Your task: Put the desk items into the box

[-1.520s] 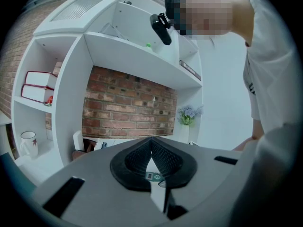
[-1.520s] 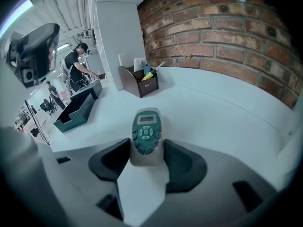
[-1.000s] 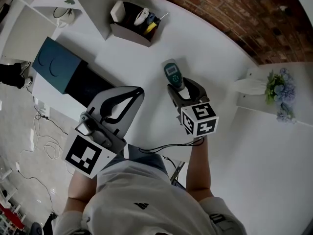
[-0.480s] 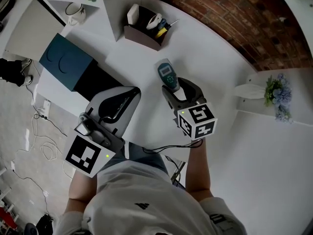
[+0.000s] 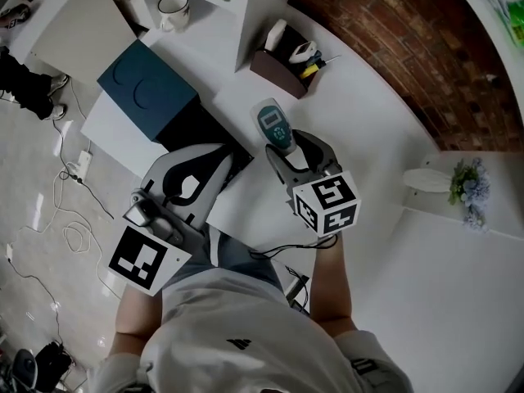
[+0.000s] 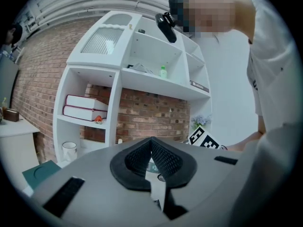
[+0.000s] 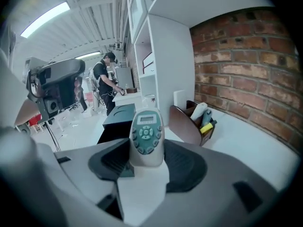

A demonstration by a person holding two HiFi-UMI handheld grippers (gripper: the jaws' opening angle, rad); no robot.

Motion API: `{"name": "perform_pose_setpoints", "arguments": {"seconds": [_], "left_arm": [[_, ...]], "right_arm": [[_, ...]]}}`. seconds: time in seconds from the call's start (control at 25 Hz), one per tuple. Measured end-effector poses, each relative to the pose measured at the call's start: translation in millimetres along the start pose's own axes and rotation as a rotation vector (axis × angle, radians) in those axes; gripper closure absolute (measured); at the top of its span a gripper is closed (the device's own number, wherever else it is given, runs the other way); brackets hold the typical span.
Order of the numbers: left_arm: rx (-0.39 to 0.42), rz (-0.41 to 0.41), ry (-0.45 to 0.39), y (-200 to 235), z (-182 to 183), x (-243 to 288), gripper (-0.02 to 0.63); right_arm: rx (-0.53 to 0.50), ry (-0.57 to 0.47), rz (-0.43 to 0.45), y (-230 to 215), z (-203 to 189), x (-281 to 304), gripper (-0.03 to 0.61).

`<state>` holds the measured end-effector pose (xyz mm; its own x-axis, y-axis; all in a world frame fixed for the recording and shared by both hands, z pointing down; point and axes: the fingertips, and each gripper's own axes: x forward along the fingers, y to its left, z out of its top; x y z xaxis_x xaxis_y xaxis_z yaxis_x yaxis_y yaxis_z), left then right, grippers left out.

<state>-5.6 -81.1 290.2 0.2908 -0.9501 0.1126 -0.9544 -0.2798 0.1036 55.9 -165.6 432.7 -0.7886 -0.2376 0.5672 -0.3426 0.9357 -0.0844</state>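
My left tongs (image 6: 152, 150) are nearest to me. They are closed with nothing between them, and I hold them low at 8 o'clock, I think so that they do not stand in the way. My right tongs (image 7: 147, 162) are clamped on the lower end of the grey remote (image 7: 146, 134). Its keypad and small screen face up and its top end points away from me, above the white surface (image 5: 368, 137). I judge that this end grip leaves the long part free to go down into the box first. The box (image 5: 187, 123) is dark and open, at about 9 o'clock from the remote, with its teal lid (image 5: 147, 79) pushed off toward 10 o'clock. Farther, at 12 o'clock, stands a brown organiser (image 5: 278, 65) holding small items, and a mug (image 5: 173, 11) at 11 o'clock.
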Motion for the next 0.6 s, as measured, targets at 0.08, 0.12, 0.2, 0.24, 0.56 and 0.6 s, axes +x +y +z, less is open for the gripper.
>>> {"name": "perform_pose_setpoints", "arguments": {"seconds": [0.08,0.12,0.2,0.24,0.56,0.6], "left_arm": [[-0.002,0.025,-0.005,8,0,-11,0.601],[-0.002,0.036,-0.007,11,0,-17,0.601],[-0.003,0.058,-0.012,18,1,-27,0.601],[-0.003,0.069,-0.014,21,1,-33,0.601],[-0.016,0.155,-0.039,43,1,-74,0.601],[-0.017,0.164,-0.041,45,1,-78,0.601]], "right_arm": [[-0.018,0.002,0.023,12,5,9,0.347],[-0.026,0.004,0.034,18,8,12,0.347],[-0.041,0.008,0.054,31,11,20,0.347],[-0.049,0.011,0.064,37,13,23,0.347],[-0.101,0.039,0.135,80,18,49,0.347],[-0.104,0.047,0.143,85,16,53,0.347]]}}
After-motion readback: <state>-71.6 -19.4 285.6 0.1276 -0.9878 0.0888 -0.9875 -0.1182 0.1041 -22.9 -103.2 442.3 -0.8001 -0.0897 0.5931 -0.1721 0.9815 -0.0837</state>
